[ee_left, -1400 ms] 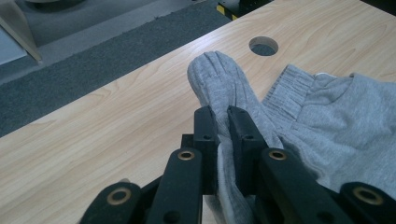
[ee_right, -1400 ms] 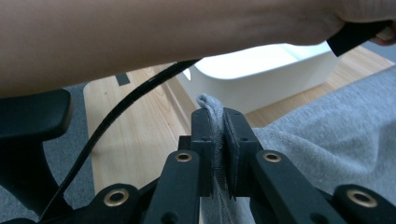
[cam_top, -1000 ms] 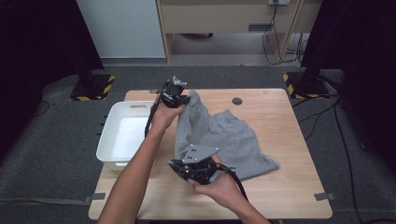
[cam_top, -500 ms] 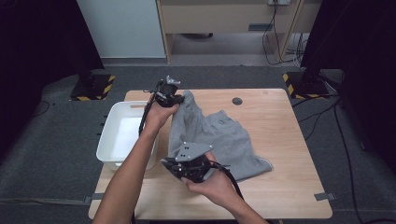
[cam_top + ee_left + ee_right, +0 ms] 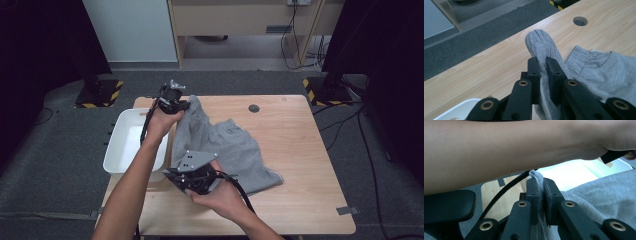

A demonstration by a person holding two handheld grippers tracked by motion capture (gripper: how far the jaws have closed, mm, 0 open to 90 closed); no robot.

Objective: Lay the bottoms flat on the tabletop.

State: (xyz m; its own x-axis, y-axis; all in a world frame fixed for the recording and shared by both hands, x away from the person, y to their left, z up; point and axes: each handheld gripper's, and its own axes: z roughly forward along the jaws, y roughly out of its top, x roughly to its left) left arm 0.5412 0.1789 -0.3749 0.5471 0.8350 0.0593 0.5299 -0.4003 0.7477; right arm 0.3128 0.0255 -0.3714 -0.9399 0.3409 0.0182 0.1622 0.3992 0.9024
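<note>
2 tongs, left (image 5: 186, 105) and right (image 5: 175, 176), clamp the grey shorts' (image 5: 235, 150) edge beside the white bin (image 5: 122, 145).

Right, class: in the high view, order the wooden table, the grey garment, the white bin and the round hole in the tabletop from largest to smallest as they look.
1. wooden table
2. grey garment
3. white bin, clearly smaller than the garment
4. round hole, smallest by far

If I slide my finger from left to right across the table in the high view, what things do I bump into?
White bin → left tongs pinching the grey shorts' far edge → grey shorts → round hole in the wooden table.
</note>
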